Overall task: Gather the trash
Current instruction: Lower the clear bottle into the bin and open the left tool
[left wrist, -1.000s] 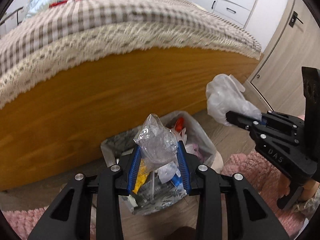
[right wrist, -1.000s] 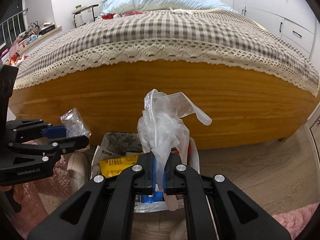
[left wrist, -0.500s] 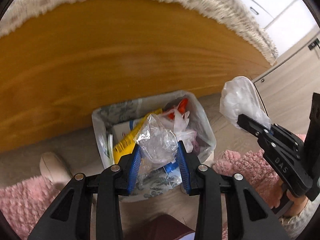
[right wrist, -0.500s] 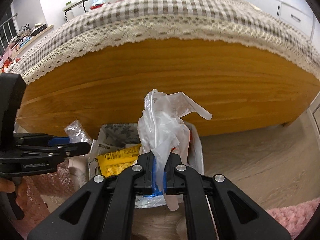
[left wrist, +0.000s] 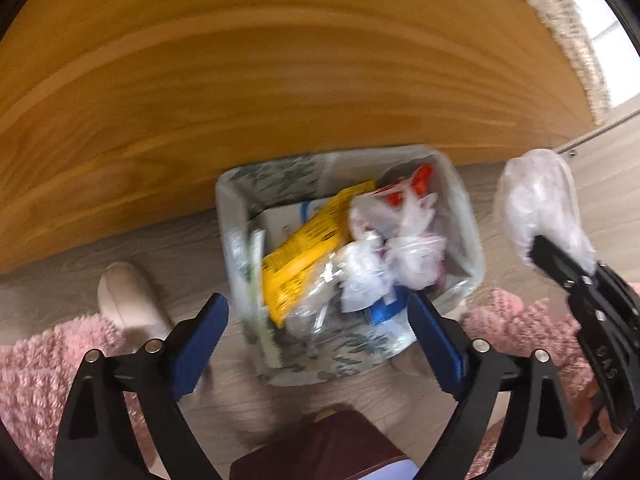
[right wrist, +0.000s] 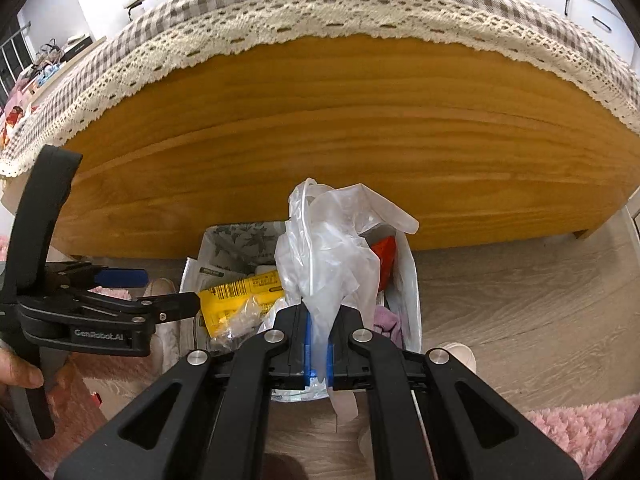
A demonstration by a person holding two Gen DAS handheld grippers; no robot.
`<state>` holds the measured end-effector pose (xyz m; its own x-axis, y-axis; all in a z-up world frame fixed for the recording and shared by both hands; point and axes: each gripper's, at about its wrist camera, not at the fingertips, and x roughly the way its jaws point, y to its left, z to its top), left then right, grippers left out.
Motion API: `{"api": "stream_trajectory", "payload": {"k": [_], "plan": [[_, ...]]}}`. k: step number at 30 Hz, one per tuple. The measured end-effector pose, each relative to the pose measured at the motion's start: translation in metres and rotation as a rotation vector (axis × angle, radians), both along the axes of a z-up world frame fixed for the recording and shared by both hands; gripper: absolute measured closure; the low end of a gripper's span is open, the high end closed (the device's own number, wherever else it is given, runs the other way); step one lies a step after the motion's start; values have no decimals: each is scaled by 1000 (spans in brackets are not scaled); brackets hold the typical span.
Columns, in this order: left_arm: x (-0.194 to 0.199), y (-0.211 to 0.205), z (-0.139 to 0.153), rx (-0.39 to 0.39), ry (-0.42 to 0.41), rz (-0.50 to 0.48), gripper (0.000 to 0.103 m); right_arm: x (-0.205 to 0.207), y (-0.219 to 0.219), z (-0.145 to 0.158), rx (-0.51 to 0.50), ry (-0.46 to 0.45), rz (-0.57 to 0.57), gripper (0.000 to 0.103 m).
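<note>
2 tongs (left wrist: 316, 336) (right wrist: 318, 344), 1 bin (left wrist: 468, 216), 1 bed (right wrist: 340, 120), 2 slippers (left wrist: 128, 300), 1 yellow wrapper (left wrist: 304, 256).

Left wrist view motion-blurred; bin (left wrist: 468, 216) contents smeared, bed cut off.

Wooden bed frame (right wrist: 340, 128), pink rug (left wrist: 36, 372), slipper (left wrist: 128, 300)

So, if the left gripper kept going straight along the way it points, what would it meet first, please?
Most likely the heaped trash in the bin: the left gripper, its jaws opening with nothing between them, points down at the crumpled clear wrapper beside the yellow packet. Blur makes depth uncertain.
</note>
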<state>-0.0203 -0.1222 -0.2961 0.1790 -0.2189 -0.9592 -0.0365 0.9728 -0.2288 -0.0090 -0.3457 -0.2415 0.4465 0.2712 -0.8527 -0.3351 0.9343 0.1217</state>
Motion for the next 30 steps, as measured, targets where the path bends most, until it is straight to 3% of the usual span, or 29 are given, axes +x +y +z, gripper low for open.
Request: {"api": "stream_trajectory", "payload": {"k": [7, 17, 30], "plan": [[-3, 19, -24, -15, 133, 76, 14, -1, 10, -12, -35, 34, 27, 98], [-6, 31, -14, -48, 129, 123, 14, 11, 32, -22, -58, 70, 49, 98], [-6, 56, -10, -6, 99, 192, 14, 27, 54, -33, -106, 172, 42, 98]]}}
